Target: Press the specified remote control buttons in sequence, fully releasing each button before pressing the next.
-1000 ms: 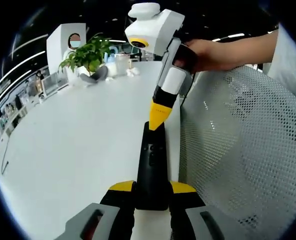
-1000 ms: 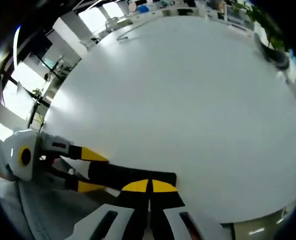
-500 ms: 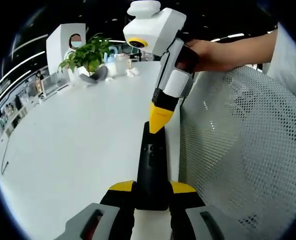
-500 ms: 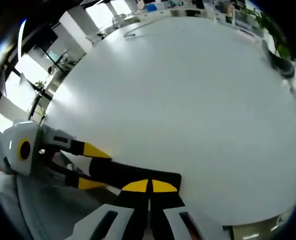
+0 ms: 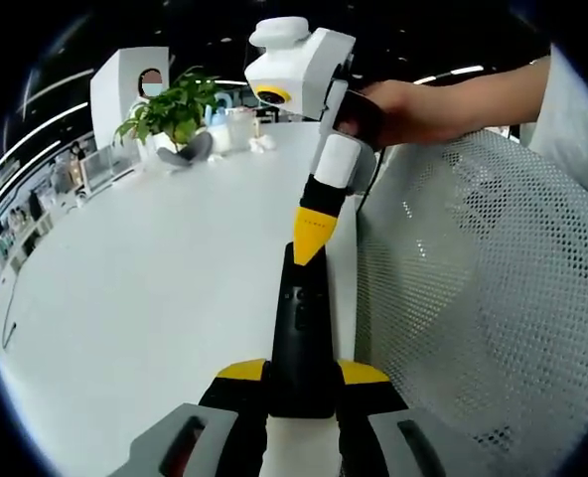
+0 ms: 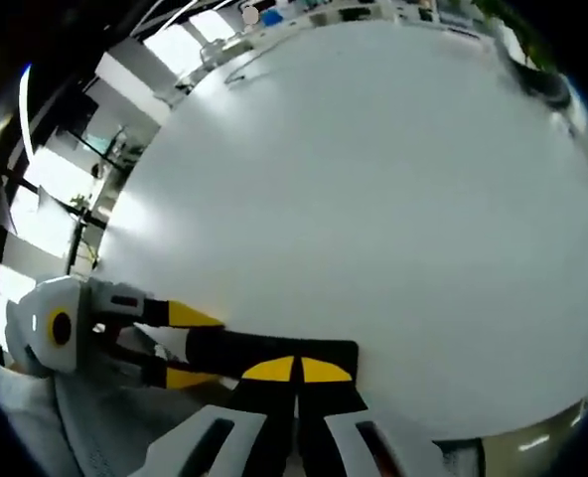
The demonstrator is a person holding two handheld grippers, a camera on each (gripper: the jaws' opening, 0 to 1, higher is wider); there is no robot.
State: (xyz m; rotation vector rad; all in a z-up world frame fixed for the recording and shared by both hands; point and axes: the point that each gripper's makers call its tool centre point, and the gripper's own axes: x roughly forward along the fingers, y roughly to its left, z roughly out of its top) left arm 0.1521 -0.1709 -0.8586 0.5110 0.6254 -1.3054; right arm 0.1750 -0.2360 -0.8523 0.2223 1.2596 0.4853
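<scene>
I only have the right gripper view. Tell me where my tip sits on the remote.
Observer: In the left gripper view, the right gripper, fingers together, has its tip at the far end of the remote, beyond the small buttons midway along it. Whether it is pressing, I cannot tell.
Operator: Report how the remote is held.
Observer: The left gripper clamps the remote's near end between its two fingers, button face toward that camera.
Operator: Say what is beside it.
Observer: A white mesh chair back rises just past the table edge, right of the remote in that view.
</scene>
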